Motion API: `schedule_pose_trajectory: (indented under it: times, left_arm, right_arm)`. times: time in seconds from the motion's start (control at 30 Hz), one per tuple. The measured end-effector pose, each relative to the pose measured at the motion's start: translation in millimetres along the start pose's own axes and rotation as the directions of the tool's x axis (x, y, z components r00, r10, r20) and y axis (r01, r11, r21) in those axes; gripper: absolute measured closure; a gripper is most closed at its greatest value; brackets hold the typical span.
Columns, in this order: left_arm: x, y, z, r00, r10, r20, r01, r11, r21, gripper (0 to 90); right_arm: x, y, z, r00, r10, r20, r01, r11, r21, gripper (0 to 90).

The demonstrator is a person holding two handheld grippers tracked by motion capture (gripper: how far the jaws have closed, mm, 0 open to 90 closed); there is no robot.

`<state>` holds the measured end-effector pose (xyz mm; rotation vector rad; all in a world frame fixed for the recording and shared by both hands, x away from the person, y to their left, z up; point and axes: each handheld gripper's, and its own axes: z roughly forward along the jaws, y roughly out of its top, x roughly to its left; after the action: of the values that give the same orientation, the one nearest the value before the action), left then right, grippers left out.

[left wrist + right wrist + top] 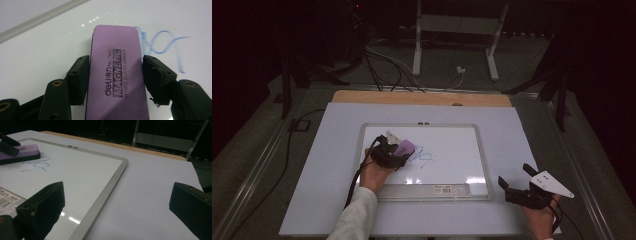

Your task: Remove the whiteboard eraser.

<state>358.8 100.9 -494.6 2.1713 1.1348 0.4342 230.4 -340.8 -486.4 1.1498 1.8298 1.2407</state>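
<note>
Eraser (116,75) work is under way: the left gripper (116,72) has its jaws clamped on the purple eraser's sides, flat on the whiteboard (462,150), just left of the blue scribble (422,159). Best to keep it flat and sweep right across the ink. The right gripper (518,186) idles off the whiteboard's right corner, jaws apart, empty. No containers about.

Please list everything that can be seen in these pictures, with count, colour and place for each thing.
whiteboard: one, white with grey frame, middle of the table cover.
eraser: one, purple, on the whiteboard beside the scribble.
scribble: one, blue, near the whiteboard's middle.
label strip: one, white, on the whiteboard's near edge.
table cover: one, pale grey-blue, over a wooden table.
left gripper: one, black, closed on the eraser.
right gripper: one, black, jaws open, right of the whiteboard.
</note>
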Motion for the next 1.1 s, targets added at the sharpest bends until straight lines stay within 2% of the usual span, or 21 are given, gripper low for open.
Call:
schedule_pose_trajectory:
  times: [0.13,0.23,0.47,0.63,0.87,0.97,1.03,1.1]
  left_arm:
    - [10.9,-0.7,-0.2,0.9978,-0.053,-0.04,0.053,0.9986,-0.003,42.2]
    - [12.5,-0.6,0.1,0.9967,-0.07,-0.041,0.07,0.9976,-0.001,42.1]
    - [-0.2,0.6,0.2,0.9994,-0.028,-0.02,0.028,0.9996,0.006,42.1]
    - [-14.3,0.1,-0.2,0.9999,0.01,0.005,-0.01,1.0,0.001,42.1]
    - [-38.2,-3.1,-4.0,0.9945,0.083,0.064,-0.083,0.9965,-0.001,42.1]
    - [-41.8,-3.1,-4.7,0.9937,0.097,0.056,-0.097,0.9953,-0.001,42.1]
    - [-40.9,-2.8,-4.2,0.9942,0.091,0.057,-0.091,0.9958,-0.001,42.1]
    - [-39.0,-2.0,-3.6,0.9951,0.091,0.041,-0.091,0.9959,0.0,42.1]
  right_arm:
    - [-0.1,0.0,0.3,1.0,0.002,0.002,-0.002,1.0,0.001,0.7]
    - [-0.2,0.0,0.3,1.0,0.003,0.002,-0.003,1.0,0.001,0.7]
    - [1.3,0.2,1.0,1.0,0.0,-0.001,0.0,1.0,0.003,0.7]
    - [1.0,0.1,0.9,1.0,0.001,-0.001,-0.001,1.0,0.003,0.7]
    - [1.2,0.1,0.9,1.0,0.001,-0.001,-0.001,1.0,0.003,0.7]
    - [1.2,0.1,0.8,1.0,0.0,-0.002,0.0,1.0,0.003,0.7]
    - [1.0,0.0,0.9,1.0,0.002,0.0,-0.002,1.0,0.004,0.7]
    - [1.0,0.0,0.6,1.0,0.001,0.0,-0.001,1.0,0.004,0.6]
